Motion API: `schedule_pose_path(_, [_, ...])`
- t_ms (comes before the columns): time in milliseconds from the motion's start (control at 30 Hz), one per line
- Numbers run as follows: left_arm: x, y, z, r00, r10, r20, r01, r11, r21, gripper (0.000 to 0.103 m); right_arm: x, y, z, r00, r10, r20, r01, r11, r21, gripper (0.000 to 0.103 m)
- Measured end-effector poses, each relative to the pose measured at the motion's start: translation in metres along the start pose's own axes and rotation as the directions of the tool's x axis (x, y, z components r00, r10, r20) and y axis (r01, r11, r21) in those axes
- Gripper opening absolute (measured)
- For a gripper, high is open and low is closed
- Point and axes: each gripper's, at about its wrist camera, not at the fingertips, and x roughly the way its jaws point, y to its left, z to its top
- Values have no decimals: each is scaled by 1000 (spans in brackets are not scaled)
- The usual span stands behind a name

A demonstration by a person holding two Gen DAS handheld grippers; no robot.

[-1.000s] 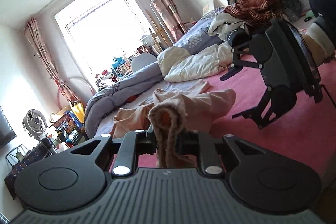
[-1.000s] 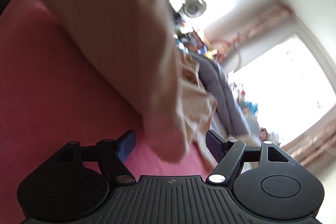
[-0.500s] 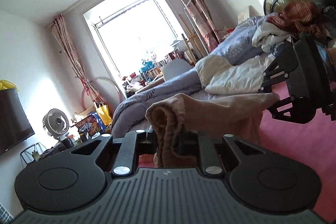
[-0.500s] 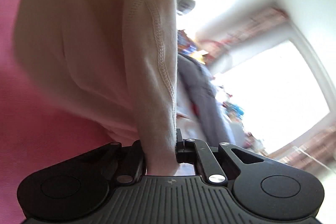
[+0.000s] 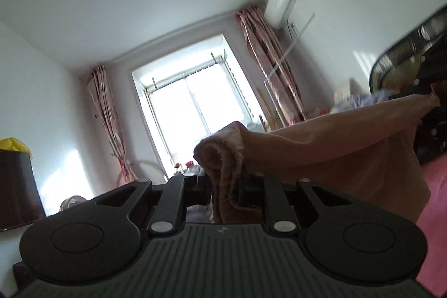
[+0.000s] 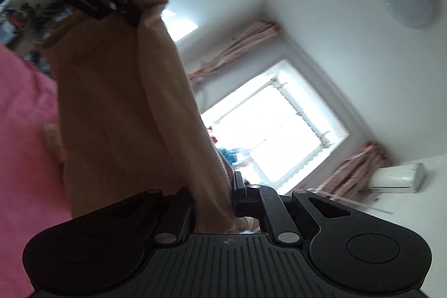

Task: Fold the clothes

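The bed (image 6: 25,130), covered in pink, lies below at the frame edges. Above it hangs the garment (image 5: 335,138), a tan piece stretched in the air between the two claws. The window (image 5: 195,102), bright, stands at the far wall between patterned curtains (image 5: 268,57). The left claw (image 5: 226,186) is closed narrow on one bunched end of the garment. The right claw (image 6: 213,203) is closed tight on the opposite edge, cloth pinched between its fingers (image 6: 239,194). In the right wrist view the left claw appears at upper left, gripping the cloth.
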Motion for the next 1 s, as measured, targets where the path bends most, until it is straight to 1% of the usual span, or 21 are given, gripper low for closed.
schedule_pose_path(67, [-29, 0, -49, 989, -21, -148, 22, 1000, 1, 24, -23, 57, -12, 984, 178, -29, -178, 984, 3, 9])
schedule_pose_path(100, [-44, 1, -73, 972, -38, -232, 35, 999, -17, 24, -35, 84, -17, 963, 266, -42, -266, 964, 9, 8])
schedule_pose_path(200, [-92, -5, -129, 906, -69, -417, 42, 996, -73, 24, -68, 140, -28, 872, 486, -62, -486, 874, 10, 7])
schedule_pose_path(233, [-100, -7, -140, 890, -85, -448, 54, 995, -81, 24, -73, 147, -30, 851, 521, -66, -522, 853, -2, 5])
schedule_pose_path(267, [-101, -8, -147, 878, -93, -469, 62, 995, -80, 24, -70, 148, -29, 842, 534, -75, -537, 844, -17, 4])
schedule_pose_path(300, [-92, -9, -149, 871, -89, -483, 60, 995, -75, 23, -56, 143, -29, 851, 519, -88, -522, 852, -27, 4])
schedule_pose_path(333, [-74, -8, -146, 871, -79, -485, 49, 996, -73, 22, -38, 135, -29, 866, 489, -101, -495, 868, -35, 3])
schedule_pose_path(367, [-49, -3, -131, 885, -65, -460, 32, 996, -78, 22, -13, 119, -26, 895, 431, -116, -438, 898, -41, 3])
schedule_pose_path(433, [1, 12, -89, 928, -30, -372, -8, 995, -100, 22, 37, 63, -12, 971, 215, -102, -216, 976, -1, 3])
schedule_pose_path(467, [14, 22, -61, 956, -7, -294, -29, 992, -119, 21, 50, 32, 7, 994, 83, -77, -80, 996, 41, 2])
schedule_pose_path(500, [24, 33, -30, 979, 16, -205, -46, 989, -144, 21, 54, 1, 22, 999, -35, -34, 38, 996, 86, 2])
schedule_pose_path(533, [33, 44, 1, 992, 41, -115, -61, 984, -169, 21, 52, -31, 35, 989, -148, 15, 144, 980, 135, 2])
schedule_pose_path(567, [36, 51, 23, 997, 62, -38, -68, 981, -183, 21, 47, -54, 43, 981, -187, 41, 177, 967, 181, 2])
schedule_pose_path(633, [31, 51, 41, 994, 92, 50, -84, 984, -154, 21, 38, -83, 50, 985, -162, 66, 141, 959, 247, 3])
schedule_pose_path(667, [28, 50, 41, 994, 93, 57, -85, 987, -136, 21, 36, -81, 45, 993, -94, 68, 74, 964, 257, 3])
schedule_pose_path(733, [18, 50, 25, 998, 64, 22, -61, 990, -130, 21, 31, -62, 27, 997, 64, 53, -76, 962, 263, 5])
schedule_pose_path(767, [13, 50, 11, 998, 58, -10, -59, 991, -124, 21, 30, -43, 17, 990, 139, 29, -142, 956, 257, 5])
schedule_pose_path(833, [2, 48, -25, 992, 63, -108, -75, 991, -110, 21, 24, -3, -5, 962, 272, -28, -257, 934, 248, 9])
schedule_pose_path(900, [-6, 52, -63, 974, 60, -218, -90, 987, -132, 21, 14, 40, -25, 923, 373, -92, -342, 908, 244, 12])
schedule_pose_path(967, [-14, 59, -105, 941, 53, -334, -113, 980, -164, 21, -3, 101, -11, 885, 449, -121, -422, 885, 194, 20])
schedule_pose_path(1000, [-18, 62, -122, 922, 49, -384, -125, 976, -178, 21, -16, 127, -1, 868, 481, -128, -458, 872, 170, 28])
